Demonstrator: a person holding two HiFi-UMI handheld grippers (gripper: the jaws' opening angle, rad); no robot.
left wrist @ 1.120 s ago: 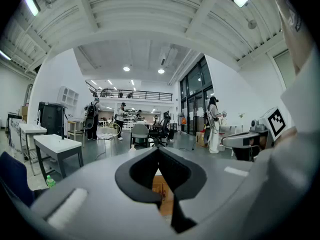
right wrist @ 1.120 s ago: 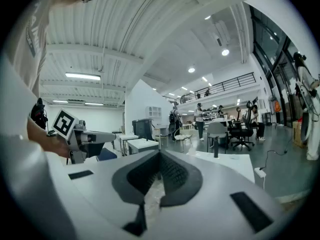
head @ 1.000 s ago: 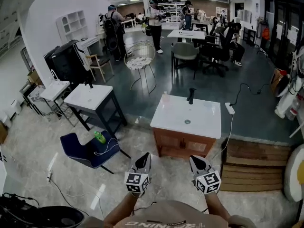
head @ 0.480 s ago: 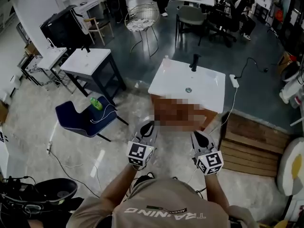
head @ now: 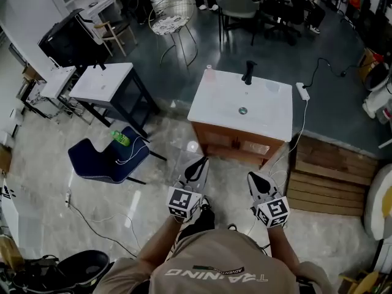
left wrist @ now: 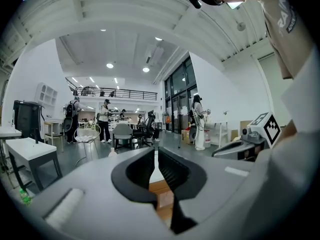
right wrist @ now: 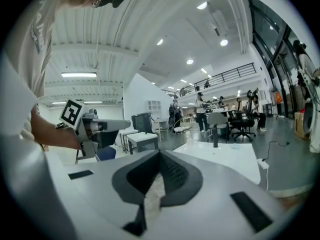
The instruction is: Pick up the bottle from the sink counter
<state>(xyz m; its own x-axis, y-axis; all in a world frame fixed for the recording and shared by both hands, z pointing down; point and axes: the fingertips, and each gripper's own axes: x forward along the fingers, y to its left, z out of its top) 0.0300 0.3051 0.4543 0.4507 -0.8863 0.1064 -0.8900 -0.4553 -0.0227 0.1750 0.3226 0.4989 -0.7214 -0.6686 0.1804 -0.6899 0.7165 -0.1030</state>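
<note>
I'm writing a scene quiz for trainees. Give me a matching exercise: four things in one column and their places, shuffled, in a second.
Things:
1. faucet
2. green bottle
3. power strip
4. pale bottle

Places:
A. on the blue chair
B. back left corner of the sink counter
C. on the dark floor, right of the sink counter
D. middle of the sink counter's back edge

Pairs: 1-D; 2-A; 3-C; 4-B
</note>
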